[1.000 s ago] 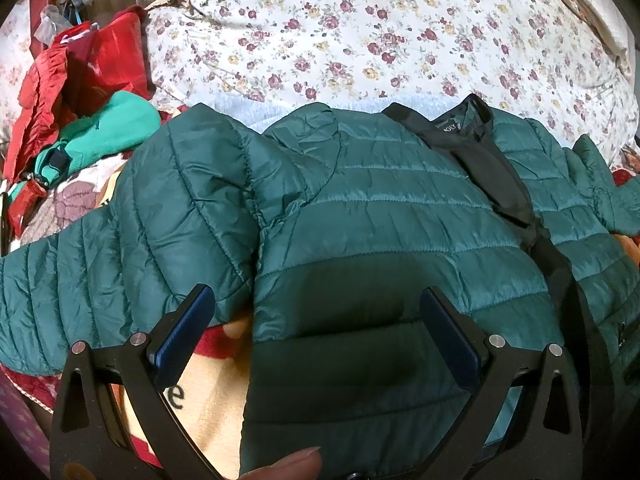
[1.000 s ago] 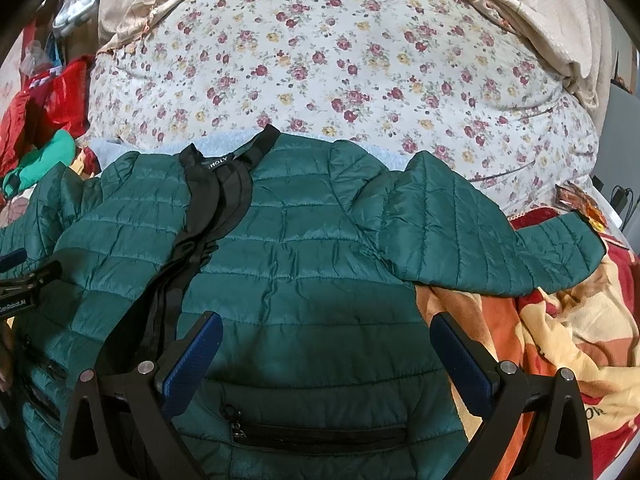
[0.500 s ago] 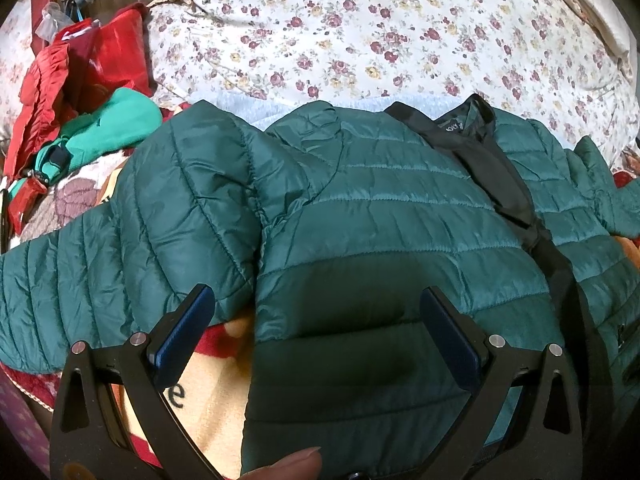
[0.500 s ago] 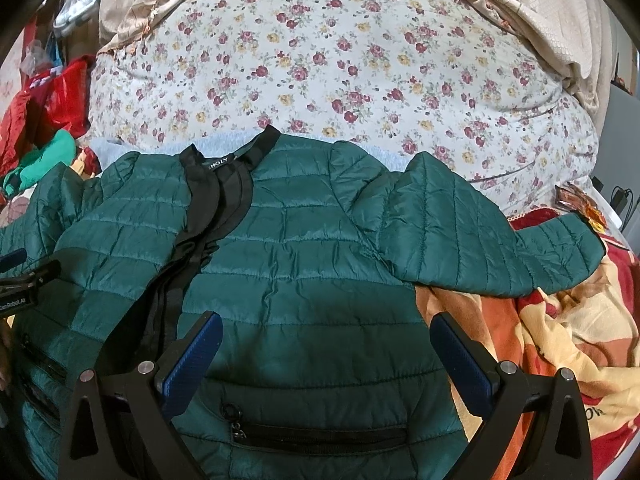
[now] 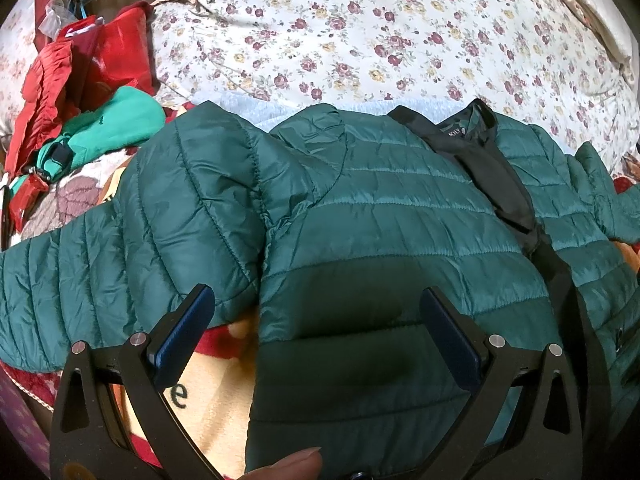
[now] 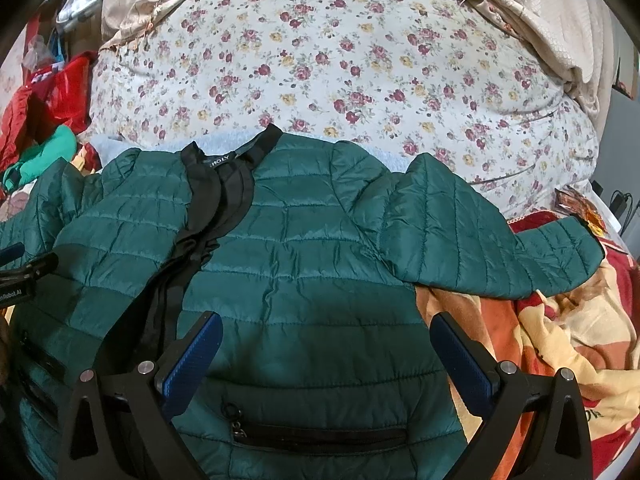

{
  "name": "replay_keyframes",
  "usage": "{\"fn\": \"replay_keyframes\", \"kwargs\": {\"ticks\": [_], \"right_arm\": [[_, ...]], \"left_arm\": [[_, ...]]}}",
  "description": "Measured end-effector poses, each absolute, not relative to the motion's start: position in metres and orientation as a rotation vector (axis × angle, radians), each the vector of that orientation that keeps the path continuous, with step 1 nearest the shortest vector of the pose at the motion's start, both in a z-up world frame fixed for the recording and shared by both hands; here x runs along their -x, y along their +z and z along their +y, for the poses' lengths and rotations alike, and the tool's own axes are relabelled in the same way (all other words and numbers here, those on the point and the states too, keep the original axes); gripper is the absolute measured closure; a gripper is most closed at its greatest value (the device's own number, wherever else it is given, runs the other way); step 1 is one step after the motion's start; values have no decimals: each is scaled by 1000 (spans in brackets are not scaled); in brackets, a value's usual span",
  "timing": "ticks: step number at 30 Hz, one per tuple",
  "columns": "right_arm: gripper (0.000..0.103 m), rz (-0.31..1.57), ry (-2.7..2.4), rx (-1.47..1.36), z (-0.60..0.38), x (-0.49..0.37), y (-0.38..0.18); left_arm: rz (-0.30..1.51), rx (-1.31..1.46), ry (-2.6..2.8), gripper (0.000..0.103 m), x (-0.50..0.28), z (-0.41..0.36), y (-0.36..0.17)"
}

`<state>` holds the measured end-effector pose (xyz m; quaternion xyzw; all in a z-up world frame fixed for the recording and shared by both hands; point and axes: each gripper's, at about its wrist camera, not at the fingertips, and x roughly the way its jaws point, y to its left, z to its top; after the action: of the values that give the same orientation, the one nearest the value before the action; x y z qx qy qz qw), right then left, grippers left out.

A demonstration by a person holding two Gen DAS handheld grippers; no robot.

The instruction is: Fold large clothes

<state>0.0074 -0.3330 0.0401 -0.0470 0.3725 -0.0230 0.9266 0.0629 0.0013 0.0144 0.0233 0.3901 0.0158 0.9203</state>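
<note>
A quilted, shiny green puffer jacket (image 5: 392,216) with black collar and zip placket lies front-up, sleeves spread, on a patterned fleece blanket (image 6: 560,320) before a floral quilt (image 6: 360,60). The left claw (image 5: 316,332) and right claw (image 6: 326,354) both hover spread wide, empty, above its lower panels. The hem is cut off below; the collar label is barely legible.

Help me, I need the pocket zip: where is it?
In the right wrist view, the zip pull lies low on the green jacket, just inside the right hand-held gripper.
</note>
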Motion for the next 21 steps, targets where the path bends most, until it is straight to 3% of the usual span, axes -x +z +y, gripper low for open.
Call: {"fn": "replay_keyframes", "kwargs": {"ticks": [21], "right_arm": [[0,758,-39,100,-332,-6,40]], "left_arm": [[800,-45,34,0,-62,3,16]]}}
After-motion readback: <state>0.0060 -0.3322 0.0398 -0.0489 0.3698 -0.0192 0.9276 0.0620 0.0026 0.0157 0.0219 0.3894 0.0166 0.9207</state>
